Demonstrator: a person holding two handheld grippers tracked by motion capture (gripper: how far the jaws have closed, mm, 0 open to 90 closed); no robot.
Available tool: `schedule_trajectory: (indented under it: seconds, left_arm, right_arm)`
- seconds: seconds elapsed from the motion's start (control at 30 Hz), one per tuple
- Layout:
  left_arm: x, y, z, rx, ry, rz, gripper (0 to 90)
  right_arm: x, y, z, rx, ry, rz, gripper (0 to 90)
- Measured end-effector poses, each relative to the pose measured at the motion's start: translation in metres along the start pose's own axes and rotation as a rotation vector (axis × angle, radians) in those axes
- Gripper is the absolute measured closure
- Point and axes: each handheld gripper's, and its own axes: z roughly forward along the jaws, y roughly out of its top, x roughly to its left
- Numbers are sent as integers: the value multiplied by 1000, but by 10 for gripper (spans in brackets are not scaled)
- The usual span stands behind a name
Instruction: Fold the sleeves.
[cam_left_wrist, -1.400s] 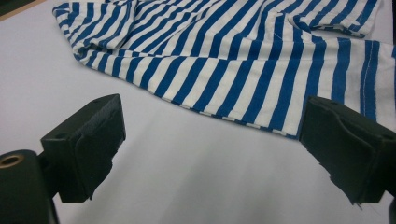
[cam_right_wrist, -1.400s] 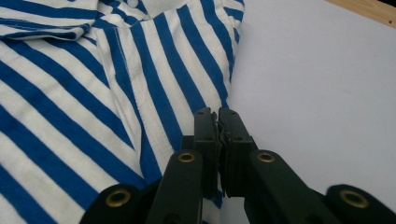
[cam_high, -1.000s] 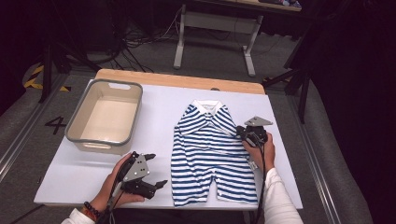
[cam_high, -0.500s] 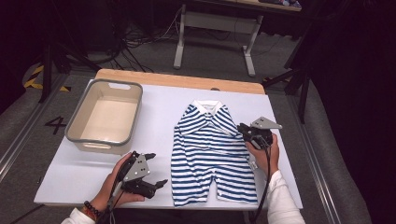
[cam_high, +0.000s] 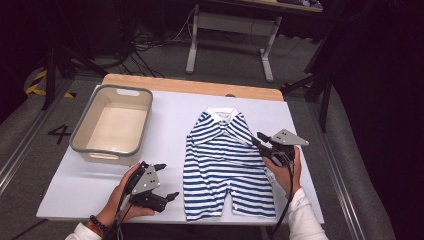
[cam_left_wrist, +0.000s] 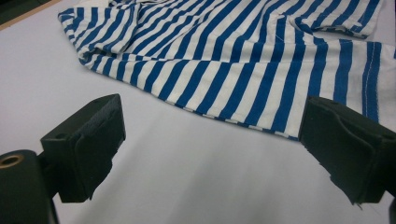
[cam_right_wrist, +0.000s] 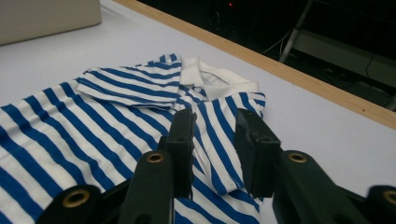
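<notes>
Folding a striped baby romper (cam_high: 227, 165) on the tabletop (cam_high: 170, 115).
Right hand-held gripper (cam_right_wrist: 215, 140), jaws just parting, straddles the folded sleeve and could drag it open; left hand-held gripper (cam_left_wrist: 210, 154) spread, empty.

From above the person's side we are looking forward and down over the whole table (cam_high: 200, 107), the floor beyond lying toward twelve o'clock. Riding low on the left gripper (cam_left_wrist: 210, 154), we are facing close across the white surface at the striped romper (cam_left_wrist: 243, 51). On the right gripper (cam_right_wrist: 212, 149), we are looking close along the romper toward its collar. All three views are sharing that garment.
</notes>
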Motion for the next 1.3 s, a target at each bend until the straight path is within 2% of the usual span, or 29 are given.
schedule_trajectory:
  seconds: [0.1, 0.4, 0.63, 0.77, 1.3]
  left_arm:
    - [-1, 0, 0, -2, 0, -3, 83]
    - [-1, 0, 1, 0, -2, -2, 82]
    - [-2, 0, 1, 2, 4, 6, 81]
    - [-2, 1, 0, 5, 4, 9, 80]
    - [-1, 1, 0, -1, 10, 11, 79]
  right_arm:
    - [5, 0, -5, -16, 25, -8, 620]
    - [22, 1, -15, -39, 59, -57, 497]
    - [32, -2, -20, -56, 56, -84, 393]
    - [36, -4, -23, -63, 57, -79, 339]
    - [47, -15, -34, -68, 68, -120, 236]
